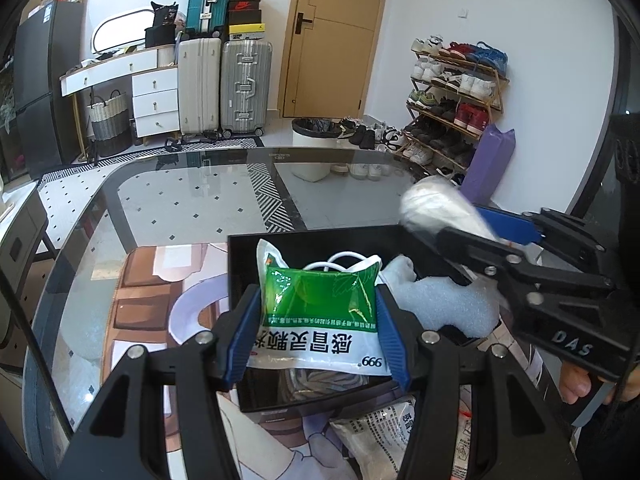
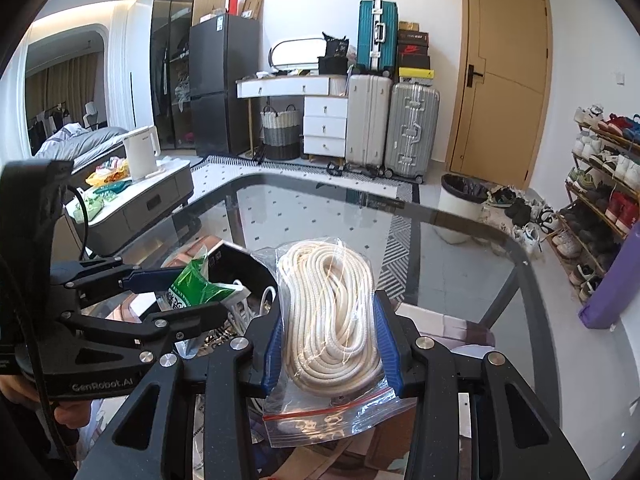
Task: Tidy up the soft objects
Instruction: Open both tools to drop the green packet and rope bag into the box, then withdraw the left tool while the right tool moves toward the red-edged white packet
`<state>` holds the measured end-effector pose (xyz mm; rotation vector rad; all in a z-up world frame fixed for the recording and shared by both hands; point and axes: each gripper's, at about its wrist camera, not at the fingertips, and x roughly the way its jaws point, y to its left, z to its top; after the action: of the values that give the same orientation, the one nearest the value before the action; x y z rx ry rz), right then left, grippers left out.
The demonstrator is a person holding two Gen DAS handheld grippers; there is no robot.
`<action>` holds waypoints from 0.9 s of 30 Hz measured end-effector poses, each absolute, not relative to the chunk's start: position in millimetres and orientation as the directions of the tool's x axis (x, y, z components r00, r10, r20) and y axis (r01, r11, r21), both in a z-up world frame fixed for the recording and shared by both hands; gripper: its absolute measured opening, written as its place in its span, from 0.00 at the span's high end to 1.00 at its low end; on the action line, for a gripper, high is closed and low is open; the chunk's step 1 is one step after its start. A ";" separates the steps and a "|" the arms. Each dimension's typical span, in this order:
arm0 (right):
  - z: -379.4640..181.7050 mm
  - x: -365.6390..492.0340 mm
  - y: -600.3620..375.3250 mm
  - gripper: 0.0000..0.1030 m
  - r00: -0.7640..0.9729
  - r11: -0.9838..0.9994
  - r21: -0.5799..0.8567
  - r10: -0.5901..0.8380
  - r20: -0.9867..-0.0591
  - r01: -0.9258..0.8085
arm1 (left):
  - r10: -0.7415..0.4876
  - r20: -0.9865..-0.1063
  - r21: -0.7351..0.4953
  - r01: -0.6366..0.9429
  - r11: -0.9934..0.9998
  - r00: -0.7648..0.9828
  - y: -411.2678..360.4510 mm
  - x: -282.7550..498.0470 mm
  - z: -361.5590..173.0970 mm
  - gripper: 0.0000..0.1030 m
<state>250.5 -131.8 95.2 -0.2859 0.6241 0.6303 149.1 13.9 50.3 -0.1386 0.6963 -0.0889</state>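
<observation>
Here, glossy green-white pouch [image 1: 320, 312], coiled cream rope in crinkly bag [image 2: 332, 320], black box [image 1: 312, 240]

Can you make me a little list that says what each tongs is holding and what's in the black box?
left tongs: shut on green packet, held over the black box
right tongs: shut on rope bag, a clear zip bag of white rope
in the box: blue foam, white cord
box sits on: glass table
beside the box: another packet, lying flat
</observation>
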 end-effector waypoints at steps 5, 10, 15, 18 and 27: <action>88.9 257.7 -130.9 0.56 0.624 0.779 -0.058 0.453 -0.637 -0.624 | -0.124 -0.659 -0.134 0.046 0.990 0.742 8.2 153.1 38.1 0.47; 91.3 256.2 -138.4 0.43 0.619 0.772 -0.043 0.474 -0.626 -0.635 | -0.119 -0.660 -0.118 0.053 0.992 0.742 6.4 148.1 38.4 0.45; 95.7 245.8 -148.8 0.23 0.630 0.768 -0.045 0.489 -0.603 -0.639 | -0.126 -0.658 -0.119 0.063 0.991 0.742 6.1 141.7 42.8 0.30; 98.4 237.6 -157.7 0.13 0.641 0.771 -0.040 0.499 -0.584 -0.636 | -0.131 -0.642 -0.118 0.071 0.990 0.755 6.6 133.2 48.5 0.21; 99.5 202.9 -180.3 0.01 0.633 0.760 -0.023 0.523 -0.571 -0.650 | -0.084 -0.604 -0.102 0.027 0.994 0.793 18.8 104.7 59.7 0.04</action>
<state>202.9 -180.3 99.5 -0.2362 0.5737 0.6780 104.7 18.8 59.7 -0.0894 0.6531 -0.0597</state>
